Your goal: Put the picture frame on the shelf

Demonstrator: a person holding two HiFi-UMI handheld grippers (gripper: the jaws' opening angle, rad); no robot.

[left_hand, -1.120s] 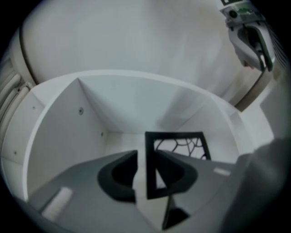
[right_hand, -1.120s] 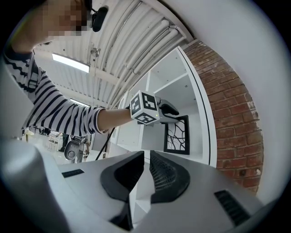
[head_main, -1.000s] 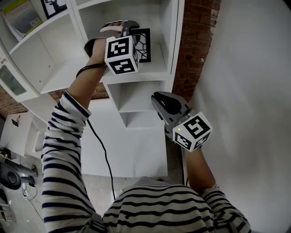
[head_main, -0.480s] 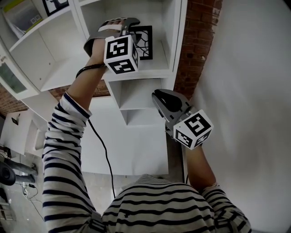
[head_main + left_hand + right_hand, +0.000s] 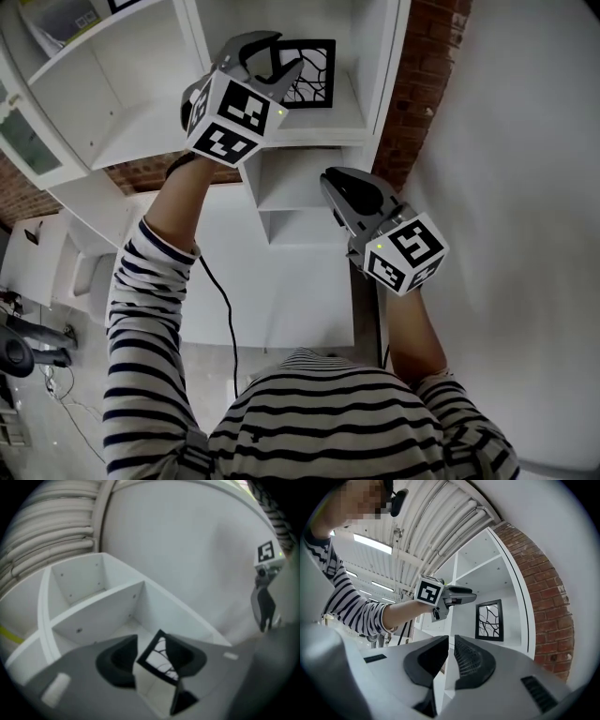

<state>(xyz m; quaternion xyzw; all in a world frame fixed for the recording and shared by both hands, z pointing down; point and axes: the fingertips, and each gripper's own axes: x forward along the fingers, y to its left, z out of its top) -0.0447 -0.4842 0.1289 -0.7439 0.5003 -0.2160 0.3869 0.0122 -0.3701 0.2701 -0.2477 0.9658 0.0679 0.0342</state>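
Observation:
The black picture frame [image 5: 307,73] with a branch pattern stands upright at the back of a white shelf compartment [image 5: 323,122]. My left gripper [image 5: 281,56] hovers just in front of it and to its left. Its jaws have just been opening and now stand wide, clear of the frame. In the left gripper view the frame [image 5: 159,660] shows beyond the gap of the left gripper [image 5: 151,654], untouched by either pad. The right gripper view has the frame [image 5: 489,619] to the right of the left gripper [image 5: 468,595]. My right gripper [image 5: 333,192] waits lower, shut and empty, and appears again as the right gripper [image 5: 451,656].
The white shelving unit has more compartments to the left [image 5: 122,103] and below [image 5: 291,187]. A brick wall [image 5: 427,84] runs along its right side, then a plain white wall [image 5: 525,187]. A black cable [image 5: 225,309] hangs from my left arm.
My left gripper let go of the picture frame, rolled and drew back from it. The frame stays standing on the shelf. The right gripper kept its place.

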